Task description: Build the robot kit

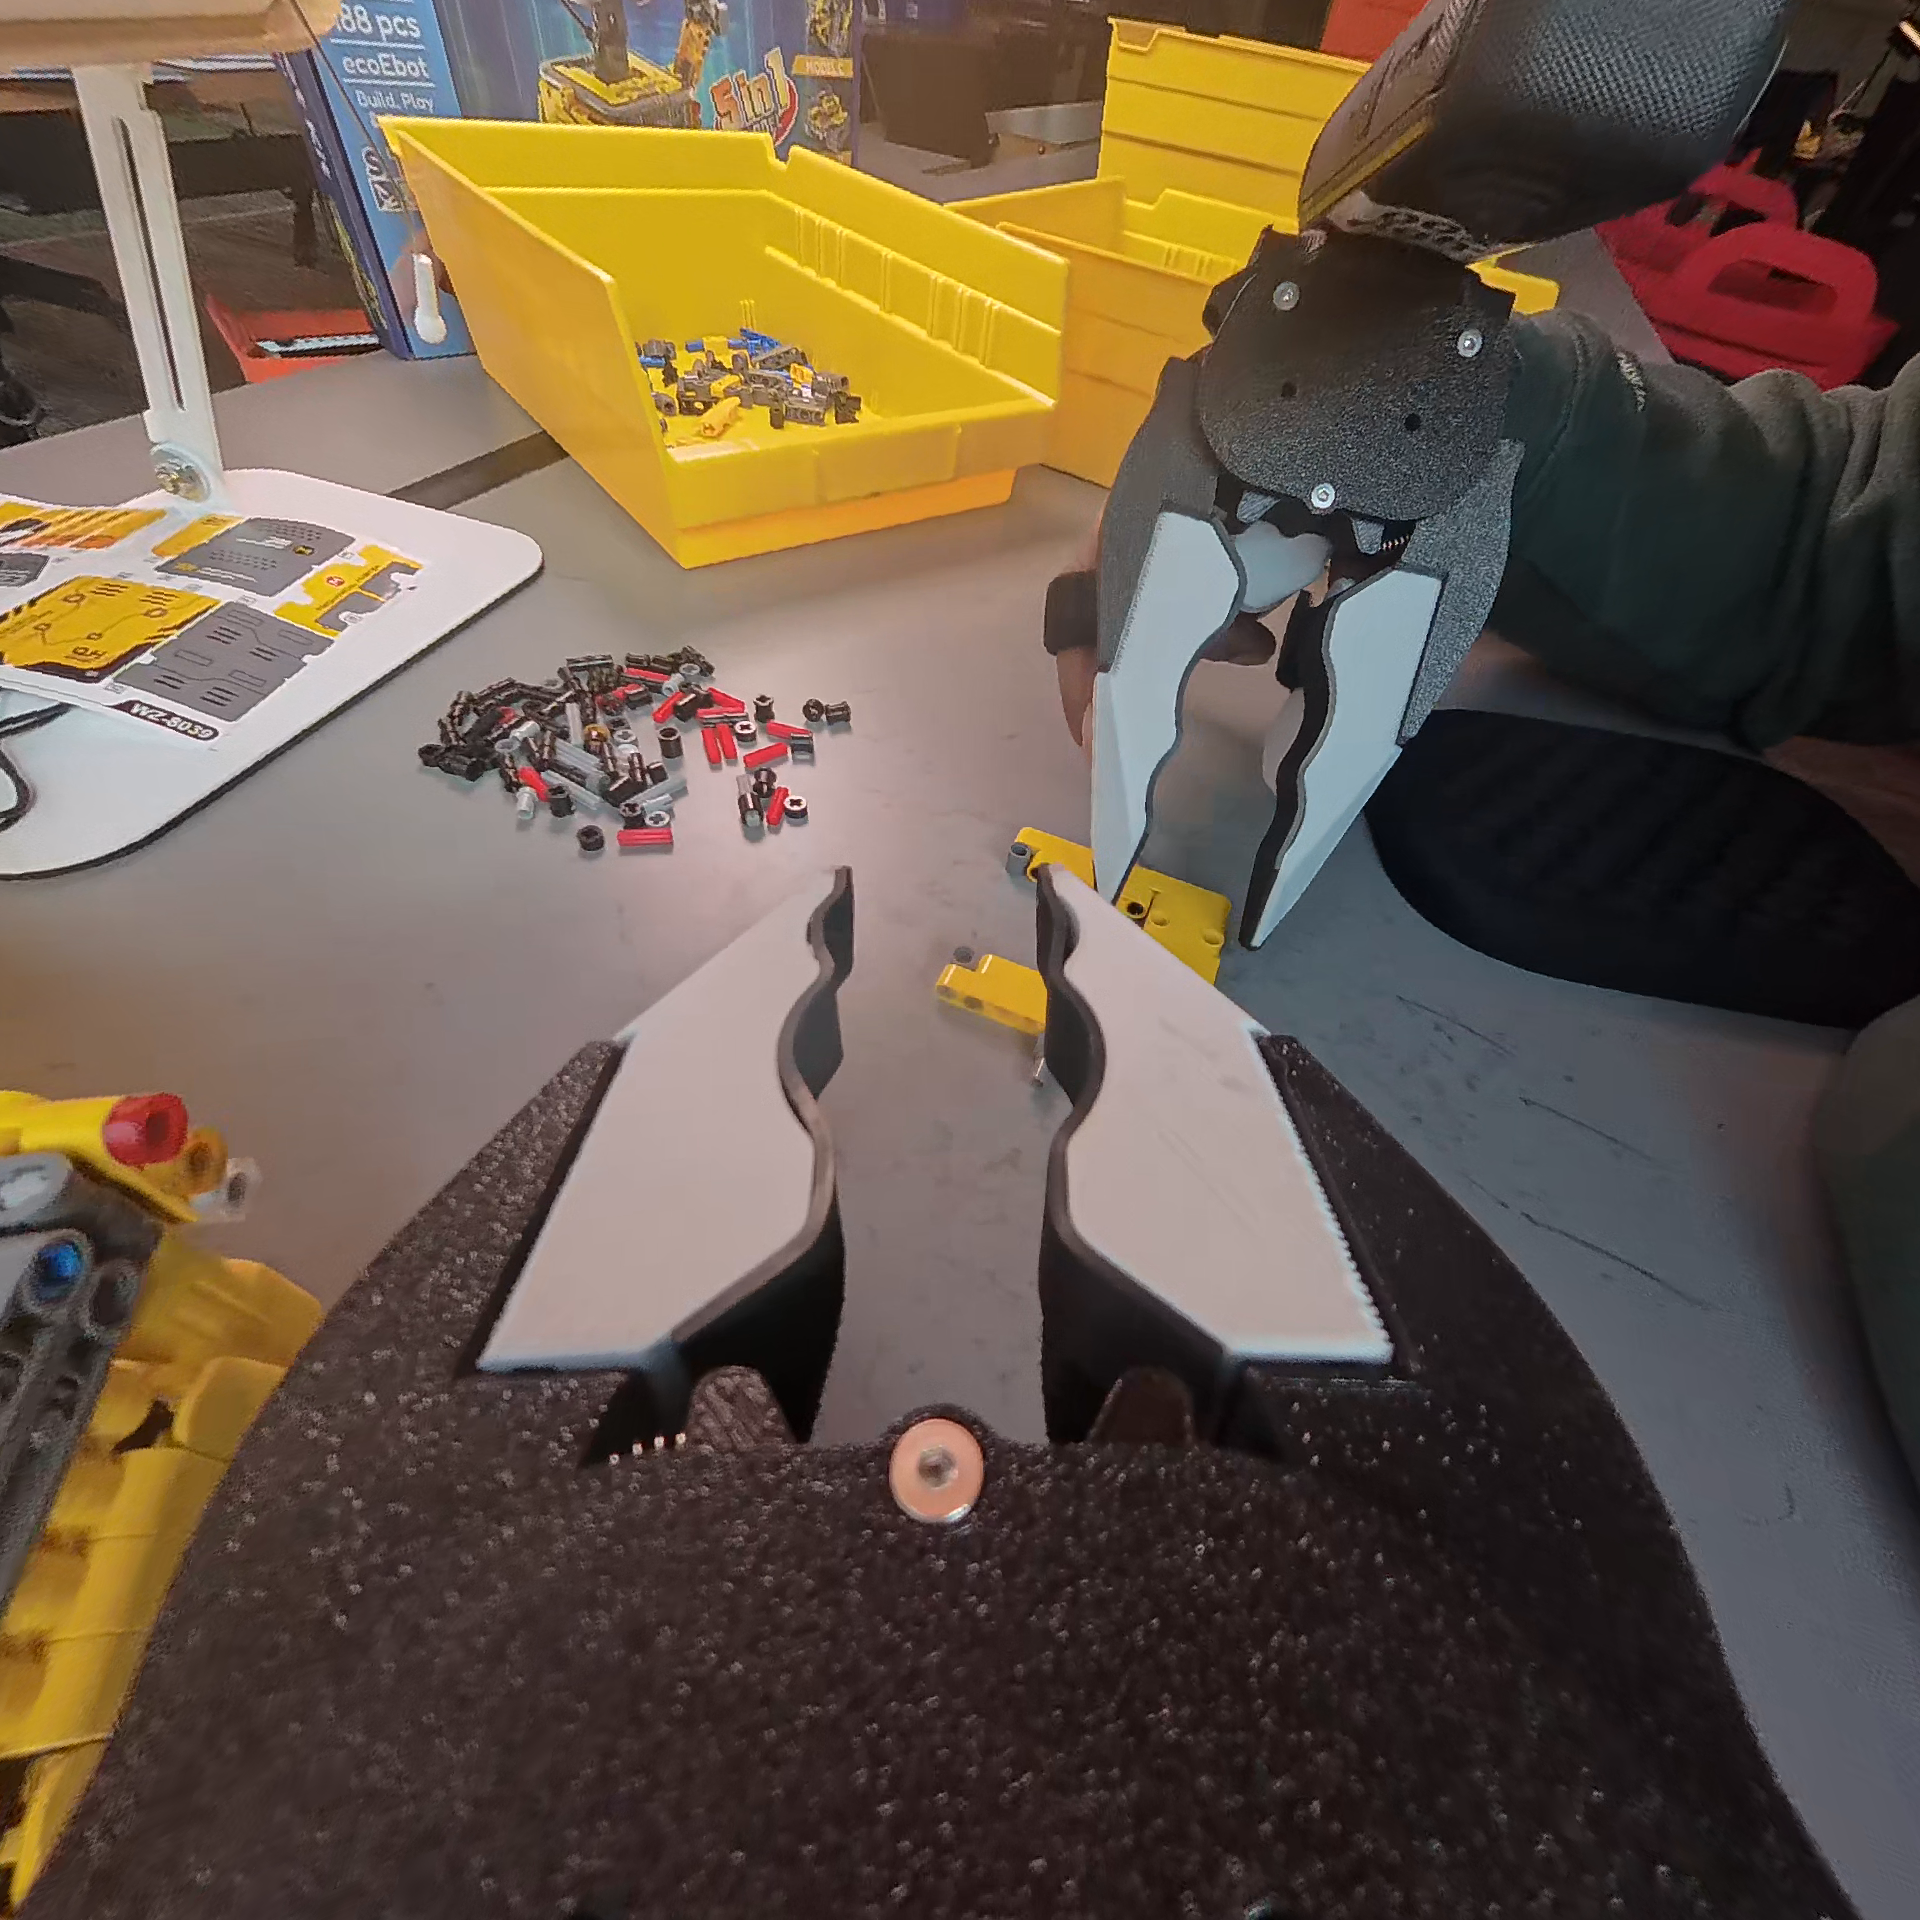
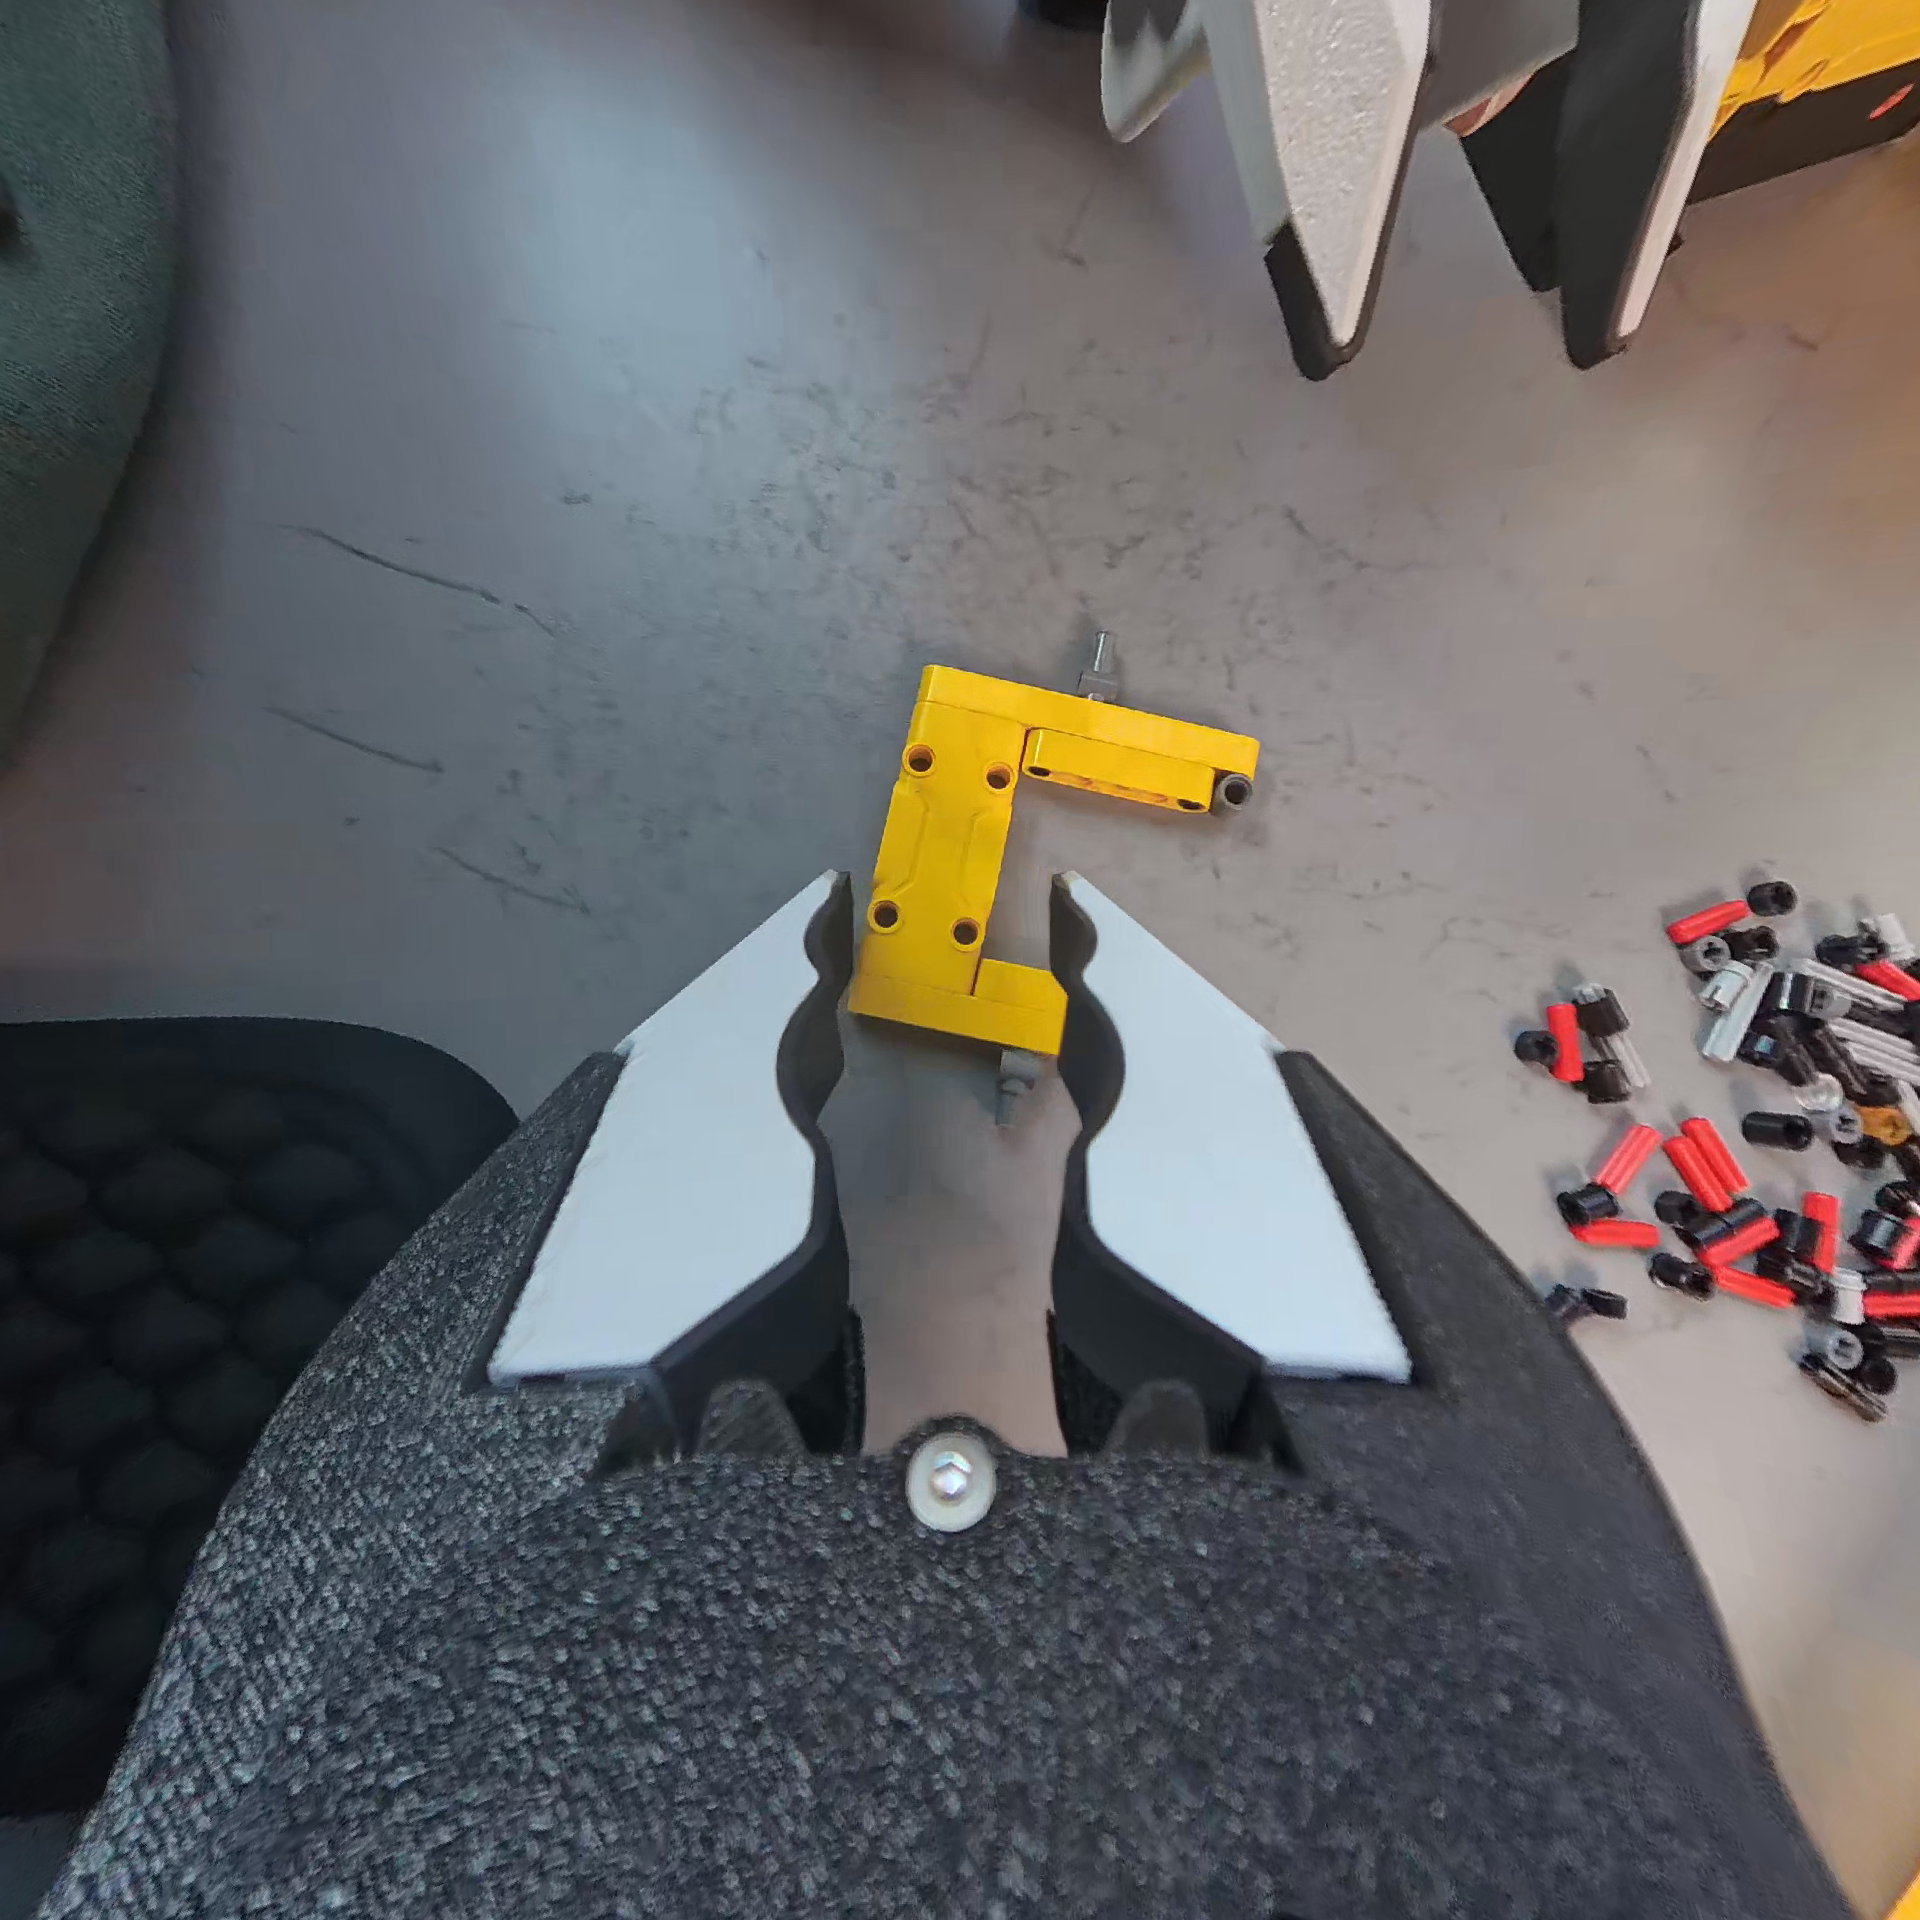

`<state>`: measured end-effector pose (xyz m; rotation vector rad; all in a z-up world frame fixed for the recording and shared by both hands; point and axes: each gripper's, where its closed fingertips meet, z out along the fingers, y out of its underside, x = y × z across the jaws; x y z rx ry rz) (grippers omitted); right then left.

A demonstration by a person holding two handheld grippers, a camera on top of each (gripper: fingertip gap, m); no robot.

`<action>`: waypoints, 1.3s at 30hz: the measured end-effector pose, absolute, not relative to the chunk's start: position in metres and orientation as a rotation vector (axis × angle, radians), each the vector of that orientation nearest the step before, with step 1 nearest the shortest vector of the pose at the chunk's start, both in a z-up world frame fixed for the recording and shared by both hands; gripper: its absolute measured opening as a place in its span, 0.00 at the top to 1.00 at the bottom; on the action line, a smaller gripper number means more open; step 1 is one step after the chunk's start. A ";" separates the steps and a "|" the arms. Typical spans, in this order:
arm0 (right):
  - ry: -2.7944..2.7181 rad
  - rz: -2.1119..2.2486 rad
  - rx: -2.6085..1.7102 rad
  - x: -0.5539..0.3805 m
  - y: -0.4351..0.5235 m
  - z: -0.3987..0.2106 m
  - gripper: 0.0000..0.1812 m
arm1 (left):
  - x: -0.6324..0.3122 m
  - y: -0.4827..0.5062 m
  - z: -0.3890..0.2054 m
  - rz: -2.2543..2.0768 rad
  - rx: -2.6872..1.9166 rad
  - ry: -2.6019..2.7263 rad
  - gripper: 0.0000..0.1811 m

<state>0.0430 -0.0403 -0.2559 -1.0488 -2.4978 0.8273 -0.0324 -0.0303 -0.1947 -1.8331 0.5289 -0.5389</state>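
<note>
A yellow C-shaped brick assembly (image 2: 940, 862) with small grey pins lies flat on the grey table (image 2: 623, 520). My right gripper (image 2: 948, 883) is open and points down, its fingers standing on either side of the assembly's near end. In the left wrist view the right gripper (image 1: 1184, 914) stands with its tips around the yellow assembly (image 1: 1174, 914). My left gripper (image 1: 945, 883) is open and empty, low over the table, a short way from the assembly's other arm (image 1: 987, 982). It also shows in the right wrist view (image 2: 1455, 353).
A pile of small black, red and grey pins (image 1: 634, 748) (image 2: 1787, 1143) lies on the table. Yellow bins (image 1: 540, 312) stand behind, one holding small parts. An instruction sheet (image 1: 187, 603) lies left. A part-built yellow model (image 1: 104, 1351) sits near left. A black pad (image 1: 1642, 862) lies right. My right fingertips sit around 10 cm from my left ones.
</note>
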 end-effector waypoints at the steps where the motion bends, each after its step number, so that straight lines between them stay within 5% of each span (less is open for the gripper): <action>1: -2.494 0.811 -1.054 0.043 -0.038 -0.255 0.77 | -0.033 -0.030 -0.195 -0.534 -1.832 0.527 0.81; 13: -2.145 0.751 -1.257 0.028 0.034 -0.218 0.63 | -0.047 -0.026 -0.186 -0.405 -1.815 0.503 0.81; 22: -2.136 0.699 -1.271 0.032 0.043 -0.223 0.64 | -0.180 -0.078 -0.060 0.060 -1.680 0.296 0.70; 35: -2.185 0.695 -1.239 0.033 0.033 -0.231 0.66 | -0.207 -0.067 -0.187 -0.213 -2.145 0.112 0.41; 39: -2.176 0.714 -1.227 0.034 0.031 -0.226 0.67 | -0.204 -0.060 -0.197 -0.177 -2.170 0.146 0.48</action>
